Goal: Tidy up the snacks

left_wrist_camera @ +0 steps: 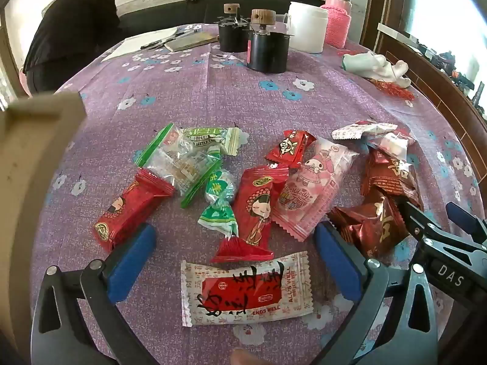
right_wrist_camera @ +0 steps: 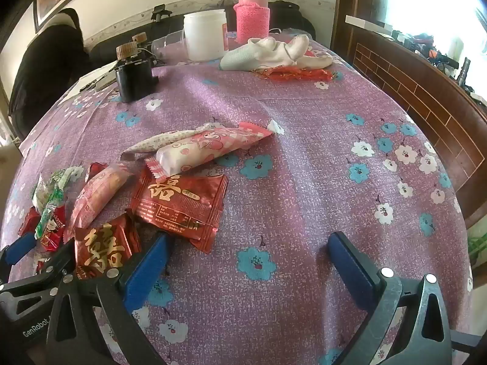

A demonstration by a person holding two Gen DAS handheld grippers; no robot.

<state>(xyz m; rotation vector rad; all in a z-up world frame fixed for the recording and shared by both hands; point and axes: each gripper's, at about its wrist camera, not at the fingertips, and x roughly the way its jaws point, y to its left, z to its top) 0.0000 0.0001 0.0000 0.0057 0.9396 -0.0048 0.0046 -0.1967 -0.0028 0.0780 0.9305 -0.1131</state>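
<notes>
A heap of wrapped snacks lies on the purple flowered tablecloth [left_wrist_camera: 274, 97]. My left gripper [left_wrist_camera: 234, 252] is open and empty, low over the heap, with a white-and-red packet [left_wrist_camera: 246, 292] and a red doll packet [left_wrist_camera: 255, 213] between its blue pads. A pink My Melody packet [left_wrist_camera: 310, 188], green candies [left_wrist_camera: 219, 203] and dark red packets [left_wrist_camera: 374, 225] lie around. My right gripper [right_wrist_camera: 248, 261] is open and empty over bare cloth, its left pad [right_wrist_camera: 146, 273] close to two dark red packets [right_wrist_camera: 182, 203]. A pink-white packet [right_wrist_camera: 210, 149] lies beyond.
At the table's far end stand two black holders with wooden knobs [left_wrist_camera: 264, 45], a white jar [left_wrist_camera: 307, 30], a pink flask [left_wrist_camera: 336, 21] and a white cloth [right_wrist_camera: 274, 51]. A cream box [left_wrist_camera: 33, 167] is at the left. A wooden rail [right_wrist_camera: 426, 97] runs along the right.
</notes>
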